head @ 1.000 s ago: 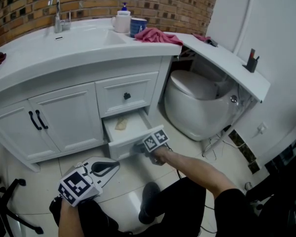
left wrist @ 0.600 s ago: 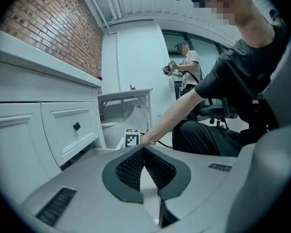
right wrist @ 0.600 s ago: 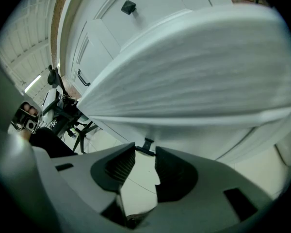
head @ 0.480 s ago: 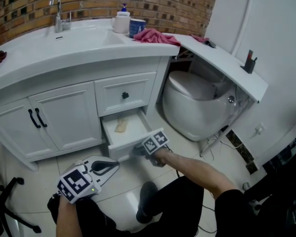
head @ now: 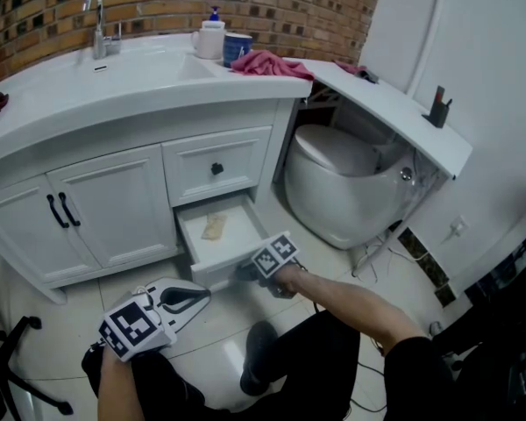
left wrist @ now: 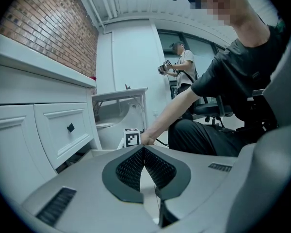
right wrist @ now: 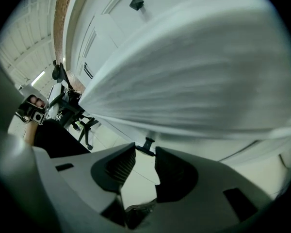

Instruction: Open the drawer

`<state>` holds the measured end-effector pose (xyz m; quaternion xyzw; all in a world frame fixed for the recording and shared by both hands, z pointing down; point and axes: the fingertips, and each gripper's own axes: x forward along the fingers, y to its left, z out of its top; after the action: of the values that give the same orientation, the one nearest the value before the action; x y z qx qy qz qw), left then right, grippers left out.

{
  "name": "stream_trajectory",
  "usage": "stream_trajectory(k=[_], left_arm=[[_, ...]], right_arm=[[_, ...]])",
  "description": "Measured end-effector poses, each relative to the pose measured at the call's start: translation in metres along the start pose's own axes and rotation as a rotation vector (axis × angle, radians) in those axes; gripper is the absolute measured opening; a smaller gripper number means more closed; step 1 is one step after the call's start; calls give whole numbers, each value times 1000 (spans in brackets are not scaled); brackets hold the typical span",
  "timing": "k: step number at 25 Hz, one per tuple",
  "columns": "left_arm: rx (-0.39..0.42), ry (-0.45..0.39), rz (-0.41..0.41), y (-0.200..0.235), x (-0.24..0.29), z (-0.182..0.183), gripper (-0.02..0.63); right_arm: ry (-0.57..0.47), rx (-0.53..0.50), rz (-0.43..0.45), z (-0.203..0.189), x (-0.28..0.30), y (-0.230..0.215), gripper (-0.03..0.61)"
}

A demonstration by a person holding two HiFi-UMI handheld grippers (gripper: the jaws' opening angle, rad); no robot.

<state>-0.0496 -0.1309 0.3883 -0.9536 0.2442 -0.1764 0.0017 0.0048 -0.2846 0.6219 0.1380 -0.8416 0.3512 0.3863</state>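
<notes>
A white bathroom cabinet (head: 114,204) under a brick wall, seen from above by a seated person holding a gripper in each hand. The task's thing, the lower drawer (head: 228,254), sits in the cabinet's right-hand column below a closed upper drawer (head: 215,152) and beside a toilet (head: 342,178). It stands partly out over the tiled floor, with a small yellowish item (head: 214,226) lying inside that cannot be identified.

The right gripper (head: 245,270) reaches down to the drawer's front panel. In the right gripper view, its jaws are partly closed with the small black knob (right wrist: 147,146) pinched between their tips. The panel fills the view above as a white blur. The grip sits on the knob because that is the only part of the flat front that offers something to pull. The arm comes in low from the seat, in line with the drawer's slide, probably so the pull stays straight.

The left gripper (head: 202,294) is held low over the floor, near the drawer but apart from it. Its jaws are together with nothing between them — it seems parked clear of the drawer's path. The drawer looks largely open, though more travel may remain.
</notes>
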Motion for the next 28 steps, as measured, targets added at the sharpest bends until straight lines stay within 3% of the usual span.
stream_trajectory(k=[28], left_arm=[[43, 27, -48, -17, -3, -6, 3]], right_arm=[[48, -66, 20, -13, -4, 5, 126]])
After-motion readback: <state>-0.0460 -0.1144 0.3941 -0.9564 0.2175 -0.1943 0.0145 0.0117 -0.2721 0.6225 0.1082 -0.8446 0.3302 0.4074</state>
